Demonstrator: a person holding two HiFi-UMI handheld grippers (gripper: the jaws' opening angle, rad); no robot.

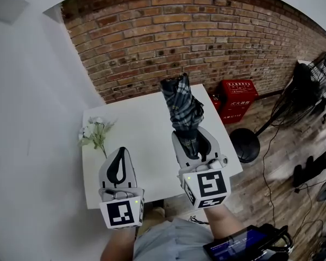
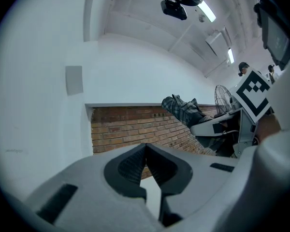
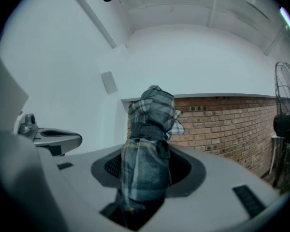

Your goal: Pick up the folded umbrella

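Note:
The folded umbrella (image 1: 180, 105), dark grey-blue plaid, stands upright above the white table (image 1: 146, 145), clear of its top. My right gripper (image 1: 191, 141) is shut on its lower end. In the right gripper view the umbrella (image 3: 147, 149) fills the gap between the jaws and its strapped top rises past them. My left gripper (image 1: 119, 166) hovers to the left over the table's front part, shut with nothing in it. In the left gripper view its tips (image 2: 145, 147) meet, and the umbrella (image 2: 183, 109) and right gripper (image 2: 217, 127) show at the right.
A spray of white flowers (image 1: 96, 132) lies at the table's left edge. A brick wall (image 1: 168, 31) backs the table. To the right on the wooden floor are a red fire-extinguisher box (image 1: 236, 99), a fan's round base (image 1: 244, 144) and cables.

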